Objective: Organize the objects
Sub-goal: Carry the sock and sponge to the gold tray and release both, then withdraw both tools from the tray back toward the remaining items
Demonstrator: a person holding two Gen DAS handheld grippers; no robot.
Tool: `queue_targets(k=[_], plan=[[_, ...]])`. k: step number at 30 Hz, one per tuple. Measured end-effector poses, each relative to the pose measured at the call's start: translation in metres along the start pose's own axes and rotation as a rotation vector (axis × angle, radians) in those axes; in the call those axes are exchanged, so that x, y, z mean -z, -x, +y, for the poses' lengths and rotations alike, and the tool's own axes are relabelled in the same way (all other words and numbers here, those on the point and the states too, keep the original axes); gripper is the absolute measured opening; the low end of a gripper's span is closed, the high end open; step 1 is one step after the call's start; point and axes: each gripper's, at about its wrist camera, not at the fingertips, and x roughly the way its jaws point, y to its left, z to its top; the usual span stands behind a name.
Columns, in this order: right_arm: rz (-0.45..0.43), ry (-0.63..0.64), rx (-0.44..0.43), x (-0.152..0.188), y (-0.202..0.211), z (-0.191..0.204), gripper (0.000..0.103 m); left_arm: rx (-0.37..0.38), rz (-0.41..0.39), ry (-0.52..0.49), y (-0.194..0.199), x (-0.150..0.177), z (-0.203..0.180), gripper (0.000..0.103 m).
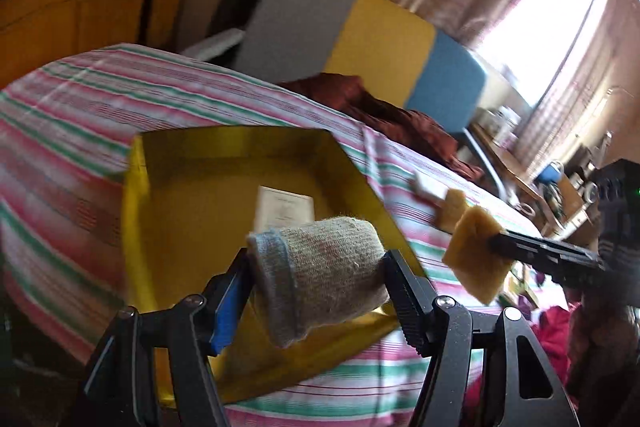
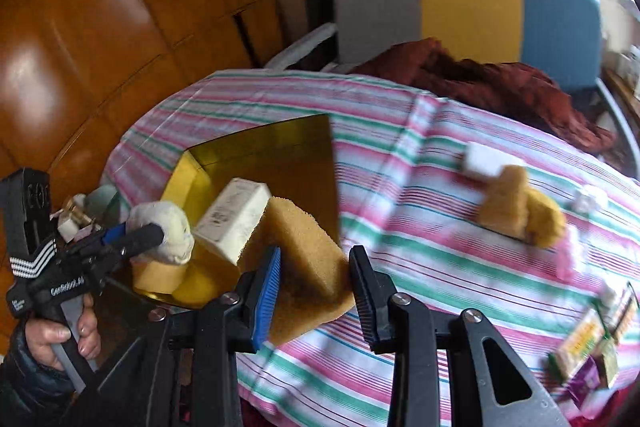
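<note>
The left gripper point(image 1: 318, 277) clamps a rolled grey-beige sock point(image 1: 320, 283) above a yellow box point(image 1: 224, 163), while the right gripper point(image 2: 316, 291) pinches a porous yellow sponge point(image 2: 308, 255).

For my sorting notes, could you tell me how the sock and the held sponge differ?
The sock is grey knitted fabric, rolled and rounded; the sponge is yellow porous foam, a flat-sided slab. The sock sits in the left gripper, the sponge in the right gripper. Both are soft and held near the yellow box.

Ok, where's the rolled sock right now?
The rolled sock is clamped in the left gripper, held above the near edge of the yellow box, left of the sponge.
</note>
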Motion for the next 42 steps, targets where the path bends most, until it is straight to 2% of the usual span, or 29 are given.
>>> queue_targets(k=[5,8,10,11,13,15,16,22,27,31,34,37,41,42], plan=[[0.028,0.027,-0.026,-0.005,-0.024,0.023,0.034,-0.053,-0.023,0.010,0.003,-0.013,0.024,0.066],[0.055,0.006,-0.031,-0.007,-0.042,0.026,0.038,-0.078,-0.034,0.022,0.000,-0.026,0.038,0.067],[0.075,-0.012,-0.027,-0.007,-0.053,0.025,0.043,-0.113,-0.049,0.023,-0.006,-0.035,0.047,0.070],[0.085,-0.022,-0.011,-0.006,-0.059,0.026,0.051,-0.137,-0.048,0.025,-0.009,-0.039,0.052,0.072],[0.101,-0.025,-0.001,-0.001,-0.066,0.027,0.059,-0.162,-0.052,0.050,-0.013,-0.046,0.060,0.079],[0.111,-0.018,0.001,0.005,-0.069,0.028,0.074,-0.174,-0.070,0.065,-0.008,-0.046,0.066,0.088],[0.114,-0.016,0.006,0.008,-0.069,0.028,0.076,-0.190,-0.083,0.070,-0.006,-0.045,0.067,0.092],[0.074,-0.011,0.027,0.017,-0.064,0.028,0.080,-0.222,-0.083,0.081,0.006,-0.024,0.061,0.095],[-0.059,0.078,0.136,0.022,-0.042,0.042,0.082,-0.230,-0.075,0.030,0.014,0.004,0.036,0.096],[-0.201,0.160,0.225,0.027,-0.019,0.055,0.082,-0.244,-0.110,-0.038,0.022,0.015,0.012,0.096],[-0.252,0.163,0.291,0.029,-0.011,0.058,0.082,-0.260,-0.135,-0.093,0.025,0.020,-0.005,0.101],[-0.228,0.139,0.337,0.031,-0.014,0.053,0.082,-0.275,-0.155,-0.136,0.028,0.023,-0.019,0.103],[-0.126,0.028,0.262,0.036,-0.025,0.034,0.082,-0.271,-0.151,-0.162,0.028,0.028,-0.031,0.103],[-0.105,0.008,0.246,0.037,-0.028,0.030,0.079,-0.269,-0.148,-0.164,0.028,0.029,-0.033,0.103]])
